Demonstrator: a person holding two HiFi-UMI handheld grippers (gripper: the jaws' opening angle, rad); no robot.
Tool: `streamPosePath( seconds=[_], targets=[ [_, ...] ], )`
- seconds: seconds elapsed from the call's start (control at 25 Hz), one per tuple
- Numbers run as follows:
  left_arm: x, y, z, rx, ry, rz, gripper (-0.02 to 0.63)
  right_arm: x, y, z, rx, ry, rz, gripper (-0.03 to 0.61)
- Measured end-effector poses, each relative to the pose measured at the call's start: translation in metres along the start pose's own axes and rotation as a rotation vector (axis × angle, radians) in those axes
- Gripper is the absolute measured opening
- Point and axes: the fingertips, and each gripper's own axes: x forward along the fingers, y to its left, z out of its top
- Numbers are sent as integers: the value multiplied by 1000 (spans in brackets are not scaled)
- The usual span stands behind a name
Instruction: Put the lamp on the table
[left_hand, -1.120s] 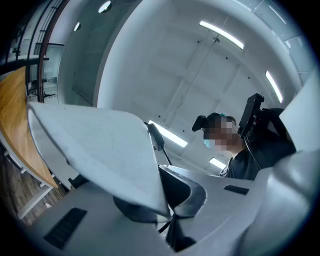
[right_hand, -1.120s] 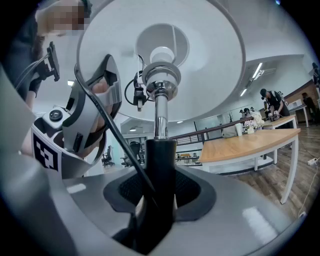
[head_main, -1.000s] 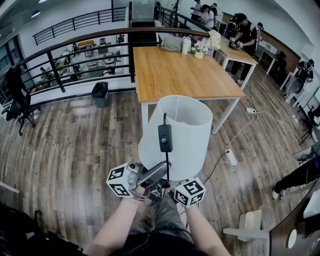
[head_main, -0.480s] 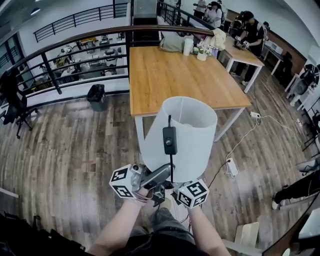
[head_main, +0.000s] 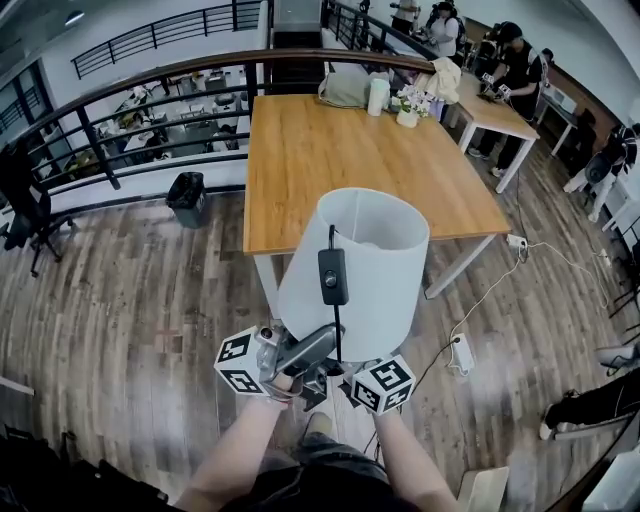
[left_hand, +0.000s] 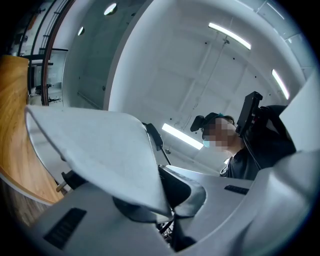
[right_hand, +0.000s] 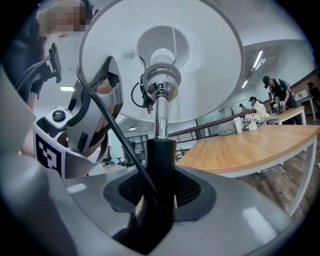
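The lamp (head_main: 355, 270) has a white drum shade, and a black inline switch (head_main: 333, 277) on its cord hangs down the front. I hold it upright in the air just before the near edge of the wooden table (head_main: 340, 150). My left gripper (head_main: 322, 343) is shut on the shade's lower rim (left_hand: 100, 150), which shows pinched between its jaws (left_hand: 172, 212). My right gripper (right_hand: 157, 195) is shut on the lamp's black stem (right_hand: 160, 155) below the bulb (right_hand: 162, 57). In the head view only its marker cube (head_main: 381, 385) shows under the shade.
At the table's far end stand a paper roll (head_main: 377, 96), a small flower pot (head_main: 408, 112) and a bag (head_main: 345, 88). A railing (head_main: 150, 85) and a black bin (head_main: 187, 192) lie left. A power strip (head_main: 462, 352) and cable lie right. People stand at a second table (head_main: 490, 105).
The table has drawn closer and now lies right behind the shade. Both grippers keep the same hold on the lamp.
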Motion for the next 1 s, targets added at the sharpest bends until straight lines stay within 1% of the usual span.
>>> streamPosePath(
  seconds=[0.16, 0.36, 0.56, 0.8, 1.0],
  targets=[
    [5, 21, 2, 16, -12, 13, 8, 9, -19, 3, -2, 6, 17, 152],
    [6, 39, 4, 26, -18, 40, 8, 18, -31, 1, 9, 19, 40, 152],
    [6, 66, 21, 29, -29, 53, 8, 40, -47, 6, 10, 30, 56, 153],
    [12, 122, 42, -3, -43, 45, 9, 72, -91, 14, 22, 44, 28, 153],
    [19, 157, 53, -31, -21, 18, 9, 96, -125, 24, 17, 39, -3, 153]
  ],
)
